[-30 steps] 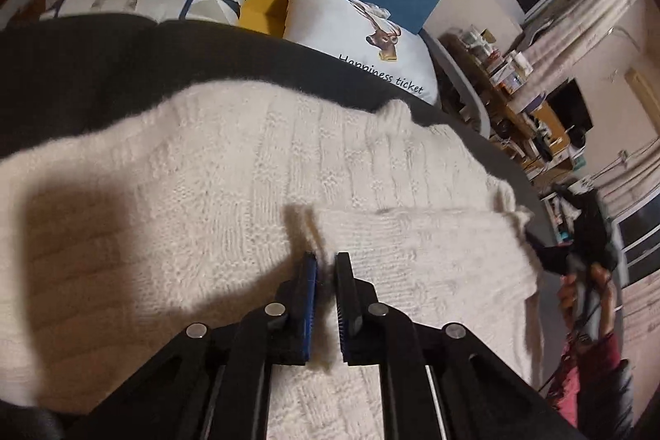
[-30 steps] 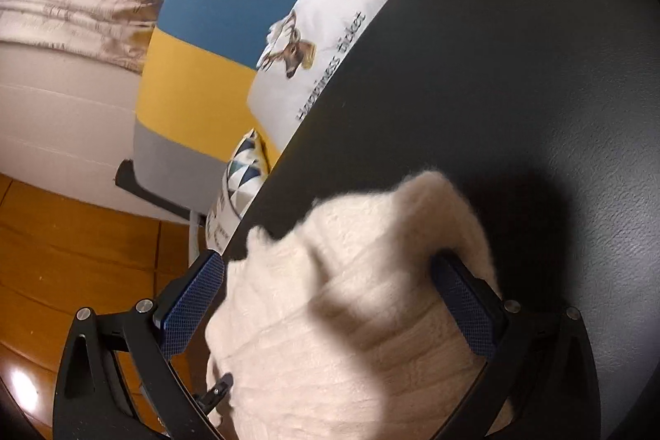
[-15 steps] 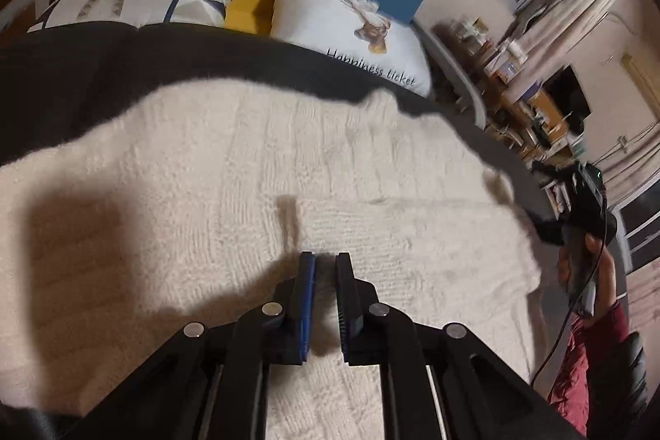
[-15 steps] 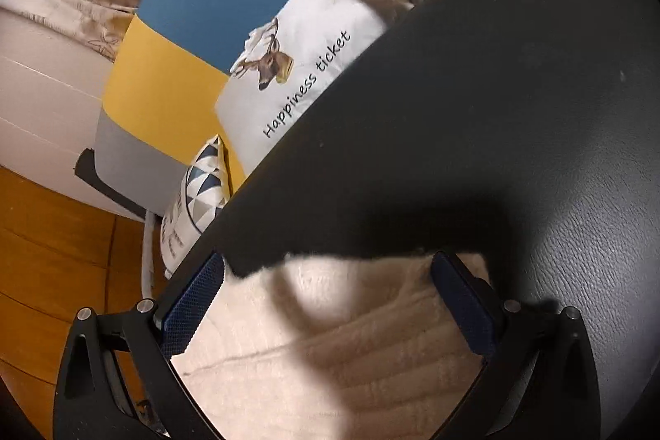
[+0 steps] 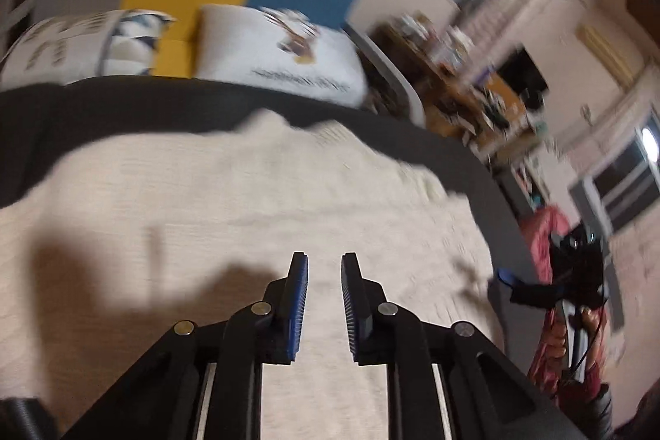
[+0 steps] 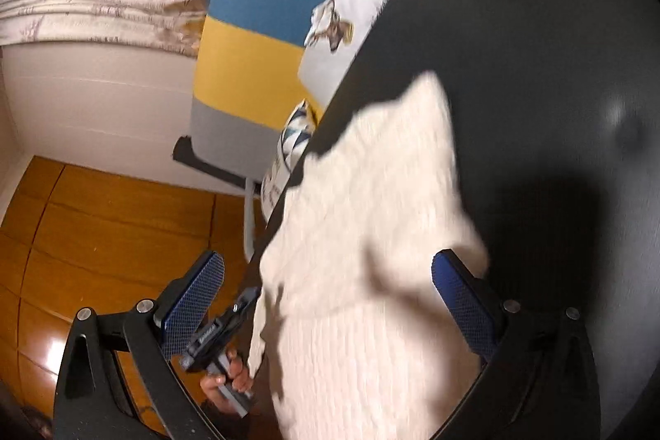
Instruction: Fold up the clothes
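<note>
The cream knitted sweater [image 5: 247, 217] lies spread on the dark round table [image 5: 123, 102], one part folded over. My left gripper [image 5: 323, 295], which was pinching the knit a second ago, is opening and has lifted clear, nothing between its jaws. My right gripper [image 6: 330, 300] hangs wide open above the sweater's edge. That fold looks released; I judge another comes next.

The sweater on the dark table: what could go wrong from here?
1. The sweater overhangs the table edge, so it might slide toward the floor.
2. The left gripper is opening with no cloth between its jaws; the fold it left may spring back.
3. The right gripper is open and pins nothing.
</note>
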Tool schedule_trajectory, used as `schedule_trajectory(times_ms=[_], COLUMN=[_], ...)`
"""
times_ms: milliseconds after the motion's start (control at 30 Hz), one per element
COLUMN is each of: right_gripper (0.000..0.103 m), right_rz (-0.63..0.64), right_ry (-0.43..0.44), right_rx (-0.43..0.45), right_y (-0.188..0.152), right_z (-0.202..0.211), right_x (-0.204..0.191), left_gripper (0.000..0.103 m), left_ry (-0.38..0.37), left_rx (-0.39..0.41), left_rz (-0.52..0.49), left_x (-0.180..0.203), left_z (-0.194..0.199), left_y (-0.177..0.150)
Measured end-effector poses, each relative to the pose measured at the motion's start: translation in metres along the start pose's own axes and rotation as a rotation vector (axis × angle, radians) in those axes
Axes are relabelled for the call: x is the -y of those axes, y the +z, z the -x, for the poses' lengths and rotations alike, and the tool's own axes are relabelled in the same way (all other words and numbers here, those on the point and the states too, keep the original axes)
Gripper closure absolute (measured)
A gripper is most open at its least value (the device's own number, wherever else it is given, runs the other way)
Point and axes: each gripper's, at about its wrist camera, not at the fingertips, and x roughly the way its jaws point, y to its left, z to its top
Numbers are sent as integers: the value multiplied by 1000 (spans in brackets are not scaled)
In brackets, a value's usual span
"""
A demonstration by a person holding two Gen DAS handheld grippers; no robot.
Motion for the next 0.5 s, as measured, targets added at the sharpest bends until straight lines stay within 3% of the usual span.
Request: schedule_trajectory(times_ms=[167, 233, 300, 400, 500], right_gripper=[0, 0, 0, 0, 0], right_rz=[1, -5, -21, -61, 28], right_ry=[-3, -19, -69, -124, -192], right_rx=[-14, -12, 1, -4, 31], right_y=[-3, 0, 5, 8, 6], right_z=[-22, -29, -33, -34, -26], right_x=[-1, 0, 5, 12, -18], left_gripper=[88, 88, 88, 89, 89], left_ry=[26, 84, 129, 87, 50], left_rx=[-56, -53, -106, -116, -88], left_rz=[-68, -71, -27, 38, 77], left_x=[28, 22, 3, -13, -18], left_z=[-24, -28, -39, -38, -30], left_y=[-8, -11, -14, -14, -15])
